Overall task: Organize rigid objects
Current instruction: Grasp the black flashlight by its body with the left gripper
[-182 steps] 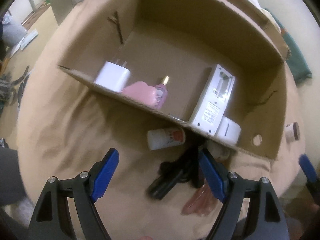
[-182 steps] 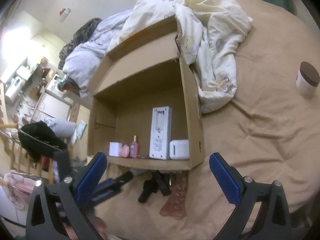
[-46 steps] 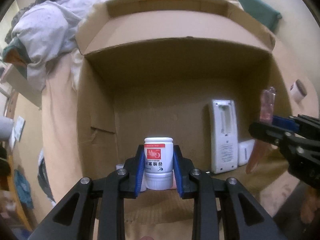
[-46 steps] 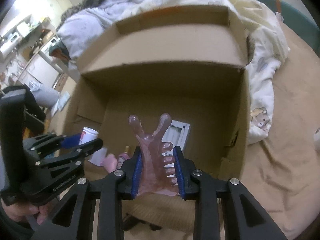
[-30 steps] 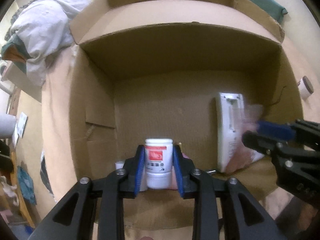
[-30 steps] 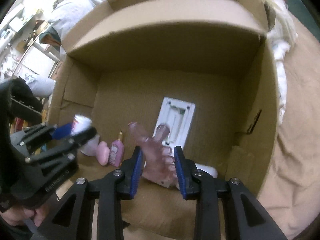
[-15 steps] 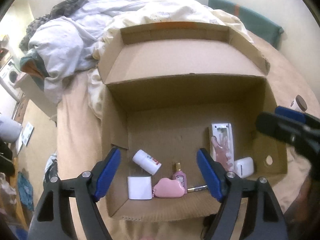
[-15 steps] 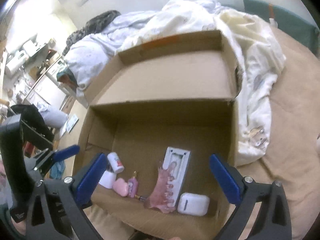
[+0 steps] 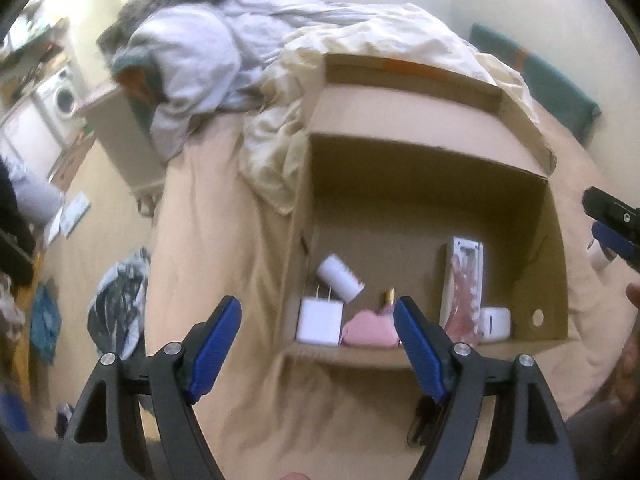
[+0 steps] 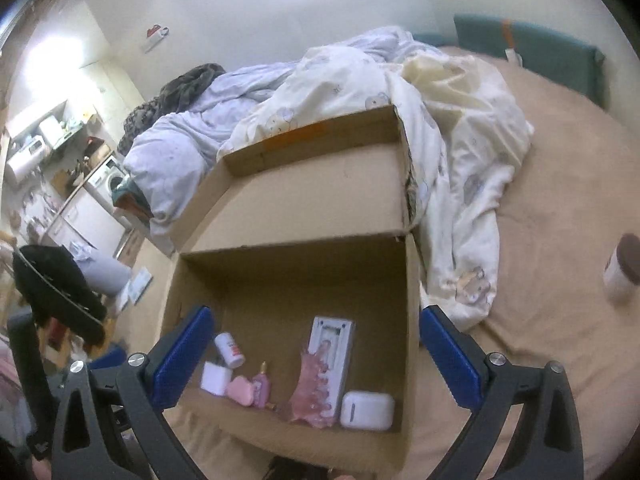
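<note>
An open cardboard box lies on a tan bed. Inside lie a white bottle, a white charger, a pink soft case, a small pink perfume bottle, a white remote with a pink comb on it, and a white earbud case. My left gripper is open and empty above the box's near edge. My right gripper is open and empty above the box.
A brown-lidded white jar stands on the bed to the right. A black item lies on the bed in front of the box. Rumpled bedding is piled behind the box. The floor lies past the bed's left edge.
Both grippers have pulled back and up from the box and stay open. The left view has swung left. The bottle and comb lie where they were dropped.
</note>
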